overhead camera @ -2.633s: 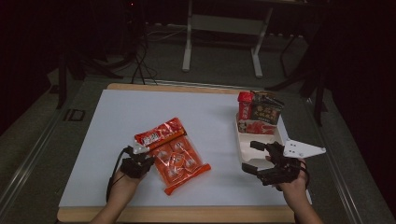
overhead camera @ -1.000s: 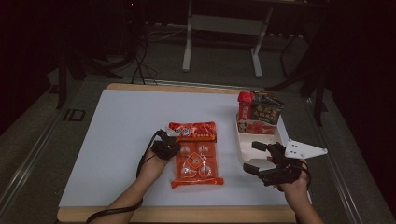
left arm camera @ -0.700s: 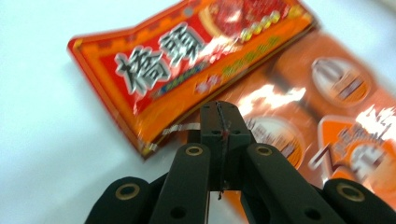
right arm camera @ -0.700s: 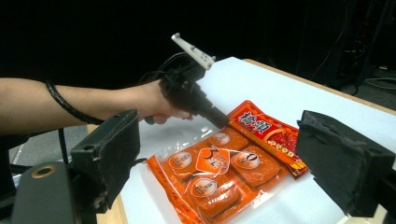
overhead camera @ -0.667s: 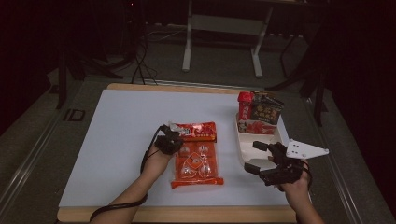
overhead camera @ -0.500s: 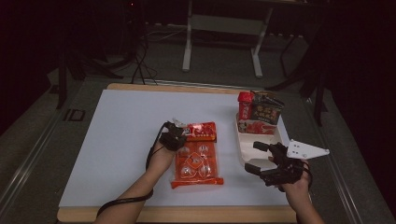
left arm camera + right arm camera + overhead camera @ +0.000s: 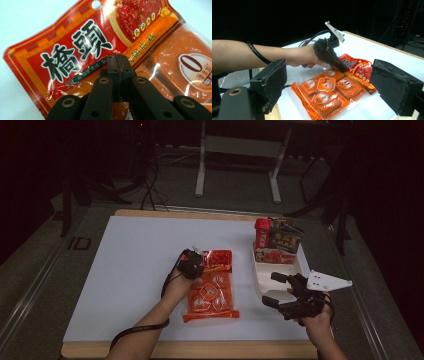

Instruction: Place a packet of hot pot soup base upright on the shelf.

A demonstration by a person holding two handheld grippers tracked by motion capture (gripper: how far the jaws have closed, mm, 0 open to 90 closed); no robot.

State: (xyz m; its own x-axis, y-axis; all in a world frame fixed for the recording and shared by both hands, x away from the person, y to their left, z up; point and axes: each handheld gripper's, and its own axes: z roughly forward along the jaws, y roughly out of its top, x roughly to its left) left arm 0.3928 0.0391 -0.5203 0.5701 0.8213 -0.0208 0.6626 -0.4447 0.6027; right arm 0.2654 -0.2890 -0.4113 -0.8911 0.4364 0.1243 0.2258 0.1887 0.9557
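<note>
— Jaws pressed together on that left gripper (image 7: 117, 62), tip down on the red packet (image 7: 82, 60) – nothing pinched that I can see.
— And the orange pouch (image 7: 210, 295)?
— Flat mid-table, red packet touching its far end. Right gripper (image 7: 280, 290) gapes wide beside the white tray (image 7: 260, 280), empty

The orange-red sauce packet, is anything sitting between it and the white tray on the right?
Nothing visible does. The packet lies flat with the shut left gripper pressing on its red header, and only bare white tabletop separates it from the tray. The open right gripper hovers by the tray's near end.
</note>
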